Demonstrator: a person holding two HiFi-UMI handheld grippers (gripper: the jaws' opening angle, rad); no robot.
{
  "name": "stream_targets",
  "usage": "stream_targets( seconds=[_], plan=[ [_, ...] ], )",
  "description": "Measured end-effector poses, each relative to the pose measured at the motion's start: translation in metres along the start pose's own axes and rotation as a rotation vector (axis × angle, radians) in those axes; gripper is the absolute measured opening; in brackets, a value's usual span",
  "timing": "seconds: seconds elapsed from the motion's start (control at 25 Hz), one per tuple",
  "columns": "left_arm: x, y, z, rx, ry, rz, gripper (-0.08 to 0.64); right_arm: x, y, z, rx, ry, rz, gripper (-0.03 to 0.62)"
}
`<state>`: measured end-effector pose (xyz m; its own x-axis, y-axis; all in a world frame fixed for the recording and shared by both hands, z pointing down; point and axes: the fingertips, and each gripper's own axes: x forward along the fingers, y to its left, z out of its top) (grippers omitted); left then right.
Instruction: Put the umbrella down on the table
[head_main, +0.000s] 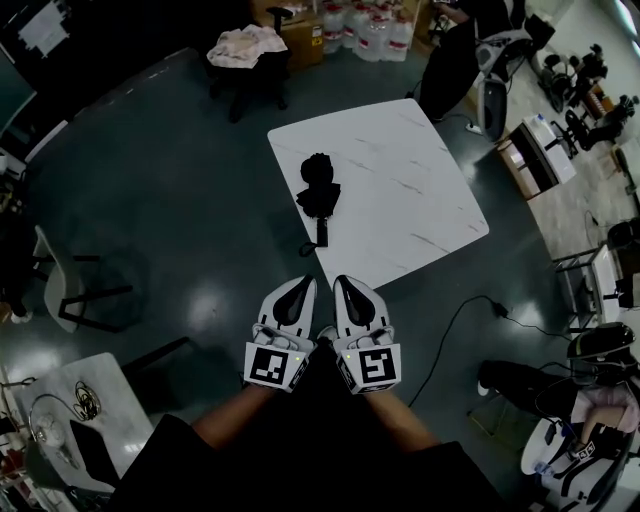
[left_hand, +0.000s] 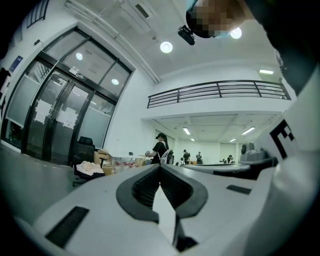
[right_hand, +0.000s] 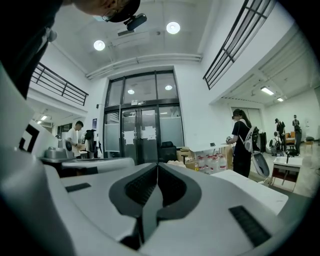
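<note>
Closest in, the white left tongs (head_main: 304, 284) and the white right tongs (head_main: 344, 284) sit side by side, both pinched fully shut with nothing in them. Just past them is the white marble-look square table (head_main: 420, 190). The black folded umbrella (head_main: 318, 193) lies on its left part, handle end towards the tongs and apart from both. Further back is a dark chair with a pale cloth (head_main: 248, 44).

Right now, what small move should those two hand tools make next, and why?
Probably just hold both back: the umbrella already lies on the white table, untouched, and the left gripper and right gripper hang short of its edge, jaws shut on nothing.
</note>
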<state>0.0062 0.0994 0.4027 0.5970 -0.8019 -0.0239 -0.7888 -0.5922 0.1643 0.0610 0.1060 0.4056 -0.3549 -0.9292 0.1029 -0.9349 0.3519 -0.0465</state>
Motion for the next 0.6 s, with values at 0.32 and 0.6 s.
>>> stream_targets(
  seconds=[0.32,0.6],
  plan=[
    [-0.064,0.005,-0.006,-0.022,0.018,-0.001,0.017,-0.042,0.052,-0.003,-0.071,0.045,-0.117,0.017],
    [-0.087,-0.03,-0.006,-0.077,0.001,-0.08,0.017,-0.08,0.06,-0.02,-0.062,0.116,-0.222,0.017]
  ],
)
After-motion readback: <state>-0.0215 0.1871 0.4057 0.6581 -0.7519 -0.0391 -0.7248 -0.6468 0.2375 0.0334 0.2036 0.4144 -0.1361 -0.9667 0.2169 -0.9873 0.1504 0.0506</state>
